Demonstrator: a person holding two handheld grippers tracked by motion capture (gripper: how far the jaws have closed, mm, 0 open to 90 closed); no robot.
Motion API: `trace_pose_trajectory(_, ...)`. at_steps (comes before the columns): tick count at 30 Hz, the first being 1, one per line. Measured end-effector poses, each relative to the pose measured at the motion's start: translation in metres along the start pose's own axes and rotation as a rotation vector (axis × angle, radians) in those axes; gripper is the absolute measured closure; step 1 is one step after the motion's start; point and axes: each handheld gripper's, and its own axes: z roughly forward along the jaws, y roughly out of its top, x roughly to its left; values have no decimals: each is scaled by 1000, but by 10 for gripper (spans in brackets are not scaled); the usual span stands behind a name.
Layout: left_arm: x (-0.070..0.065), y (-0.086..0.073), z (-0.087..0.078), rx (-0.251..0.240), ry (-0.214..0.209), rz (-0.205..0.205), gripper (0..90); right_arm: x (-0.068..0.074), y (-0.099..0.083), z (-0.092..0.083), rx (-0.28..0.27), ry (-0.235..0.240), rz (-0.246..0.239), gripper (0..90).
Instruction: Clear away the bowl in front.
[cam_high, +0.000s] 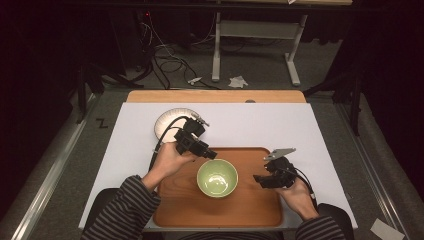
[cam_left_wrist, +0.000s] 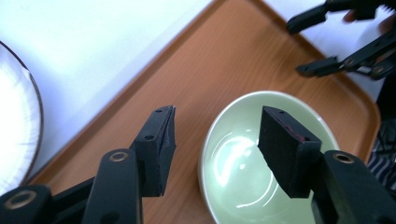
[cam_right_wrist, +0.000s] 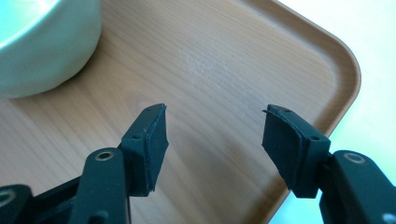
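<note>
bowl: green bowl (cam_high: 217, 178) – sits mid wooden tray (cam_high: 255, 205), empty
left gripper (cam_high: 210, 154): jaws spread, nothing gripped – hovering over bowl's rim
right gripper (cam_high: 256, 178): jaws released, above tray right of bowl
plate: white plate (cam_high: 167, 122) beyond tray

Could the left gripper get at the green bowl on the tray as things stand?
Probably yes. The left gripper hangs open just above the green bowl, its near rim between the jaws in the left gripper view. Nothing lies between; the right gripper stays off to the side over the tray.
</note>
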Motion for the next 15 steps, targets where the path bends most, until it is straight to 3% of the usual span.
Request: trace_pose_trajectory(15,4,-13,-35,-84,61,-47,466,2,0,0,4,3,-6,415)
